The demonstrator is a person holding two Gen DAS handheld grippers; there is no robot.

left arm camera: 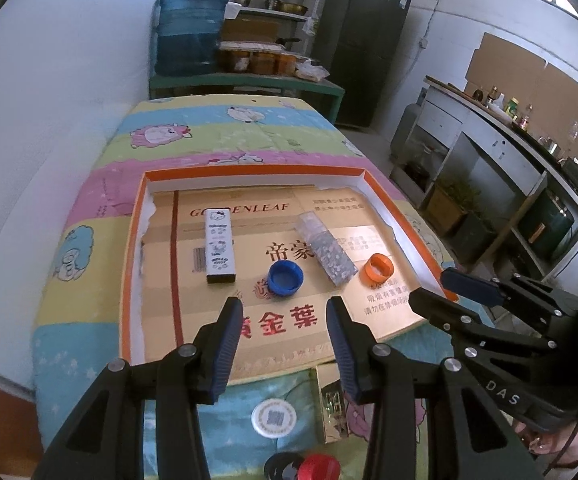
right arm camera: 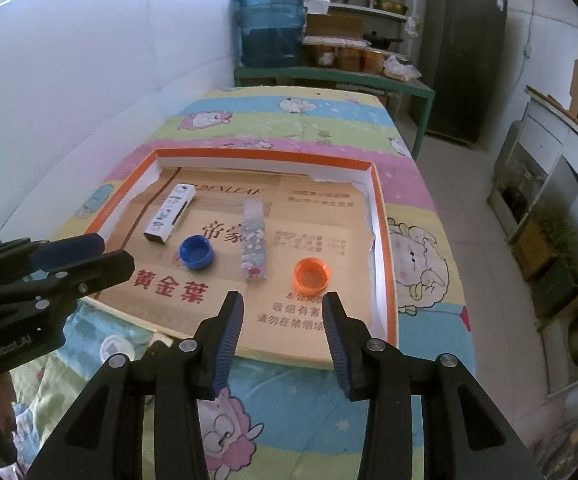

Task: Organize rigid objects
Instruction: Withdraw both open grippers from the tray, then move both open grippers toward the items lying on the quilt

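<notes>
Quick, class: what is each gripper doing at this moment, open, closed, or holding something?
Left gripper: open, holding nothing.
Right gripper: open, holding nothing.

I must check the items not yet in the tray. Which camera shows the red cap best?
The left wrist view: the red cap lies at its bottom edge, beside a black cap, in front of the orange tray. The right wrist view does not show it at all.

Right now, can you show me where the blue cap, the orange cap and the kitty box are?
blue bottle cap [left arm camera: 285,278], left wrist view, inner hollow.
orange bottle cap [right arm camera: 311,276], right wrist view, inner hollow.
white cartoon-cat box [left arm camera: 220,244], left wrist view, top face.
</notes>
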